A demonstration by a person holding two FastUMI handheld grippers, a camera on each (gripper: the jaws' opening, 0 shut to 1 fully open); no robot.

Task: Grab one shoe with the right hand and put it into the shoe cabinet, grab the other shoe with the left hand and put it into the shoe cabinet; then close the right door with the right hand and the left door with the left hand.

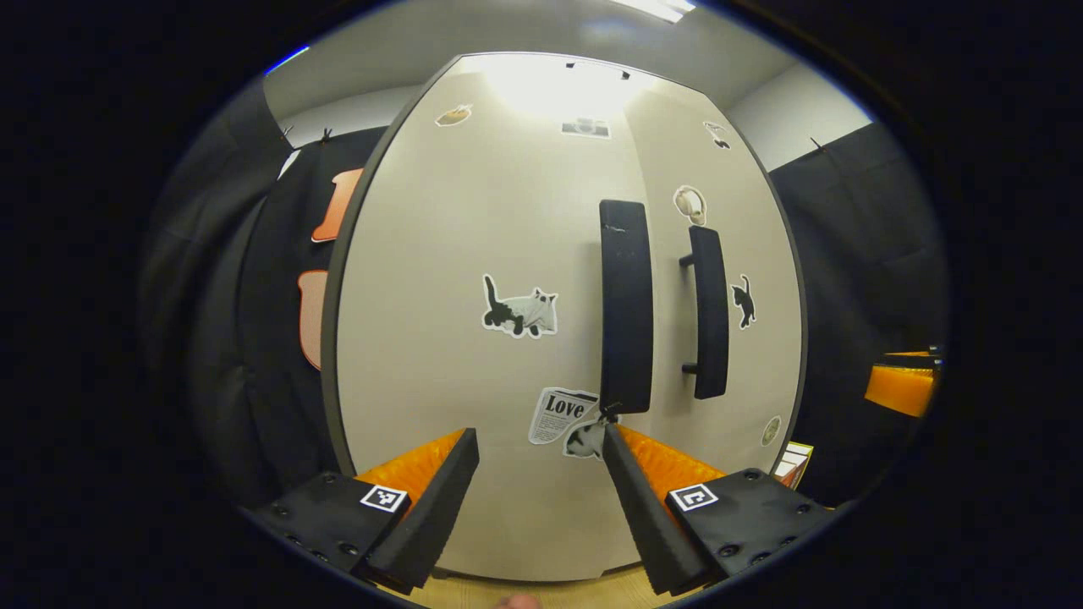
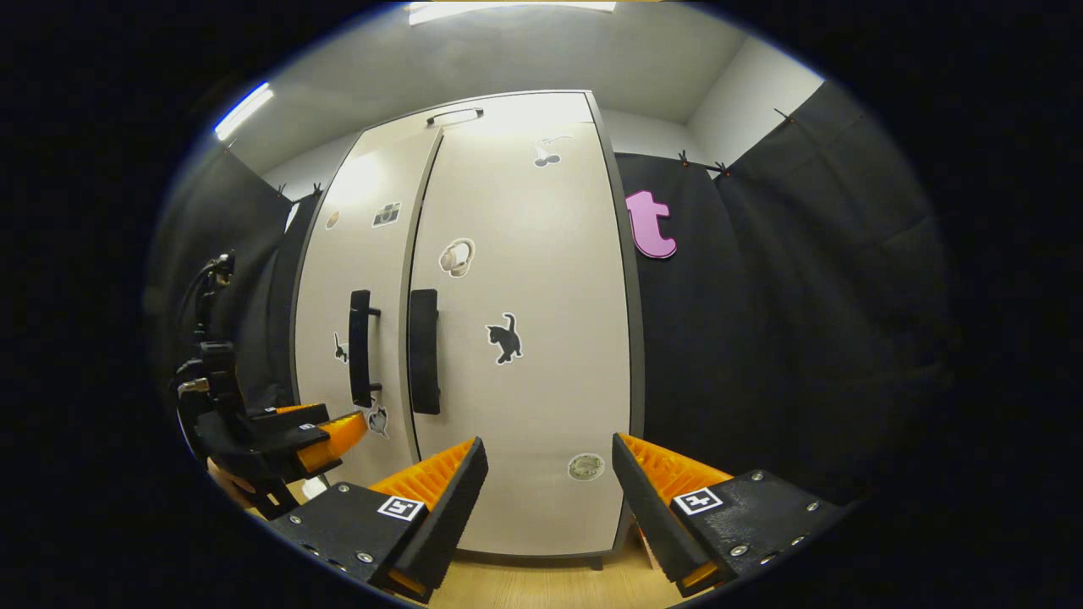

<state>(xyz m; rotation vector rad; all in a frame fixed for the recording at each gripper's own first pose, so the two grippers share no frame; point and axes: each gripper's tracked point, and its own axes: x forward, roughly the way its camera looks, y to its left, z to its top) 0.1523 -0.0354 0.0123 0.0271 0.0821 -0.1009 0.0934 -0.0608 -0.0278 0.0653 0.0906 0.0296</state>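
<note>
Both doors of the tall off-white shoe cabinet (image 2: 508,338) look pushed home to me, though the fisheye bends the seam so I wouldn't swear the left one is fully flush. No shoes out on the floor, so I'd guess they're inside behind the doors.

Your left gripper (image 1: 541,499) sits with its fingers spread wide and nothing between them, squared up straight ahead of the left door (image 1: 474,321). Its long black bar handle (image 1: 626,304) is just up and to the right of your right finger, which fits a flat push on the panel rather than a grab.

Your right gripper (image 2: 550,499) is also wide and empty, facing the right door (image 2: 525,338), with that door's black bar handle (image 2: 424,351) up and to the left. From there you can see the left gripper off to the far left, near the cabinet's lower corner.

Looks pretty much done, maybe one last nudge.
</note>
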